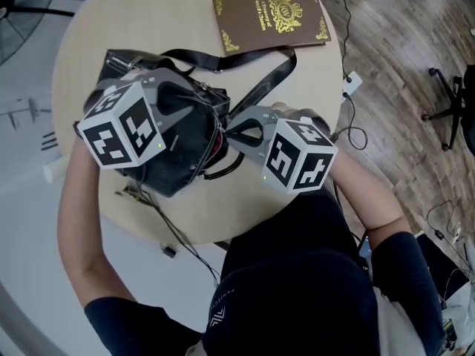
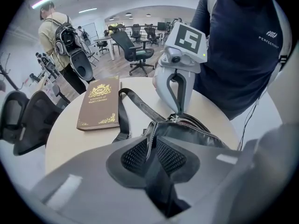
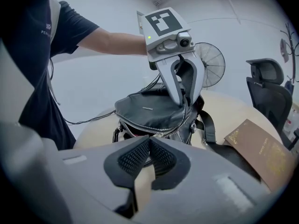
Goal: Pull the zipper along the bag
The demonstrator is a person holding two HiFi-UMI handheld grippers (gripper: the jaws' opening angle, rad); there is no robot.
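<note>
Bag [image 1: 174, 165] of black leather sits on the round table [image 1: 148, 21], towards the person's left, its strap [image 1: 260, 80] trailing off towards a brown book [image 1: 271, 13] at the far edge; left gripper [image 2: 150, 146] comes down on it steeply from above, its pads pinching a fold of the leather at the bag's top edge, most likely to anchor the bag so that it does not slide along with any pull on the slider; right gripper [image 3: 148, 143] reaches in lower and flatter from the person's right, jaws pressed together with almost no gap; the left gripper view shows its tips meeting on the small metal zipper pull [image 2: 176, 118] at the bag's mouth, so it appears to be nipping that tab, thin enough for the pads to look closed; zipper [image 3: 145, 130] runs along the mouth between the two grippers, and the opening gapes beside it with a little red lining showing, so the track is only partly run; I judge the pull to be under way, with one gripper bracing and the other set nearly in line with the track so the slider can travel without jamming; whether it is being drawn open or shut cannot be told
</note>
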